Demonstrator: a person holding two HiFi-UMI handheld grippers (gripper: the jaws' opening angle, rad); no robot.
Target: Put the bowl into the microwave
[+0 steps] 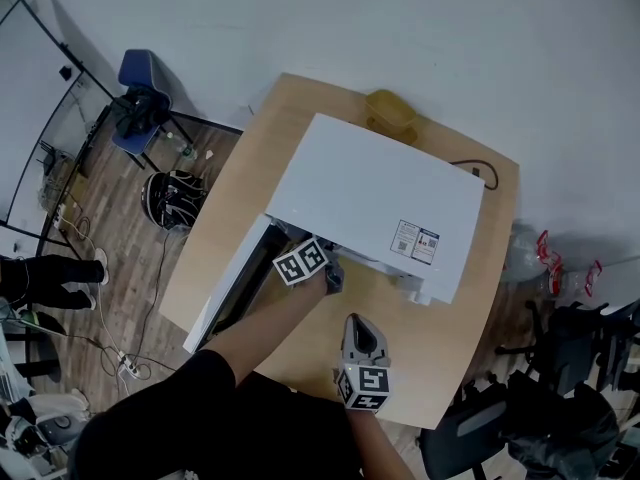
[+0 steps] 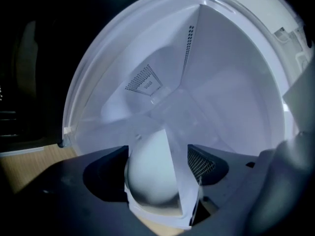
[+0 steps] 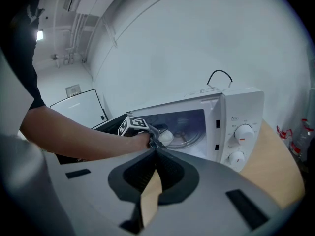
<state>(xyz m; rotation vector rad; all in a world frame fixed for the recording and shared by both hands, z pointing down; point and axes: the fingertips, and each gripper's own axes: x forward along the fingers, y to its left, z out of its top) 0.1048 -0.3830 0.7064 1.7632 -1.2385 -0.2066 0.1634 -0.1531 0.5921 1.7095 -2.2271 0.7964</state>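
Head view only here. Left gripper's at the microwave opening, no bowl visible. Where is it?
Observer: The left gripper view shows the white bowl between the left gripper jaws, inside the microwave.
Operator: Clamped?
Observer: It doesn't look so. The jaws stand wide and one pad looks clear of the bowl.
Operator: Right gripper?
Observer: The right gripper is shut on nothing, and it faces the microwave from outside.

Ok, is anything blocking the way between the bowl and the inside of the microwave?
Nothing visible. The door of the microwave stands open. The bowl is already at its mouth, between the fingers of the left gripper, and nothing shows deeper inside.
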